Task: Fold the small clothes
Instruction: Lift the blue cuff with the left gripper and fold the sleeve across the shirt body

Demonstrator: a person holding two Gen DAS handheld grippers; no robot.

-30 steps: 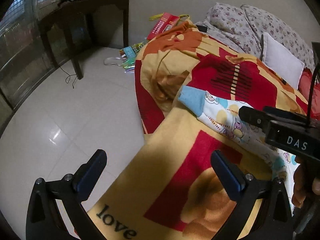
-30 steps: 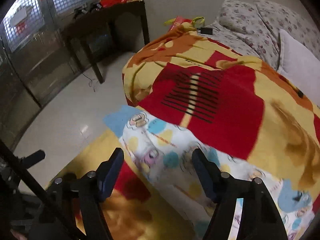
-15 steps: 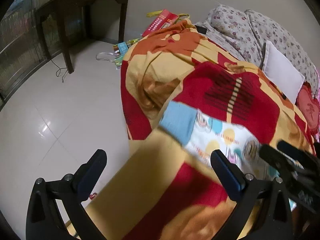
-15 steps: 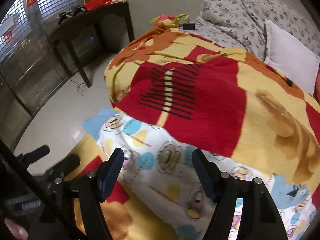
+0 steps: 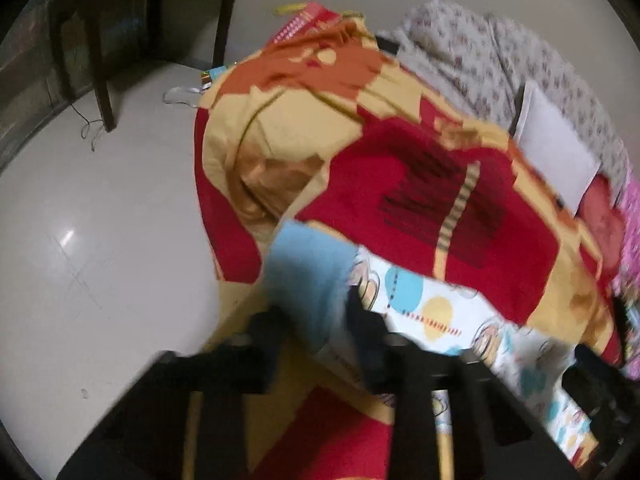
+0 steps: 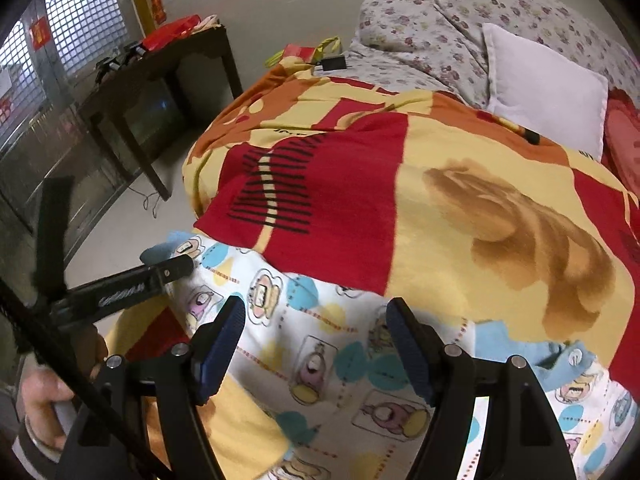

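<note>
A small white garment [image 6: 320, 344] with cartoon prints and blue cuffs lies flat across the red-and-yellow blanket [image 6: 460, 200] on the bed. In the left wrist view my left gripper [image 5: 316, 320] has its jaws closed on the garment's blue cuff [image 5: 308, 268]. The left gripper also shows in the right wrist view [image 6: 176, 268], at the garment's left end. My right gripper [image 6: 316, 320] is open, its blue-padded fingers [image 6: 224, 336] hovering over the garment's middle. The garment's white body [image 5: 432, 304] runs to the right.
A dark wooden table [image 6: 152, 80] stands on the tiled floor [image 5: 80, 240] left of the bed. A white pillow [image 6: 544, 84] and flowered bedding [image 6: 420, 28] lie at the bed's head. Bags and packets [image 5: 304, 20] sit by the far wall.
My left gripper moved forward to the blue cuff and closed on it. My right gripper slid right along the garment and stayed open.
</note>
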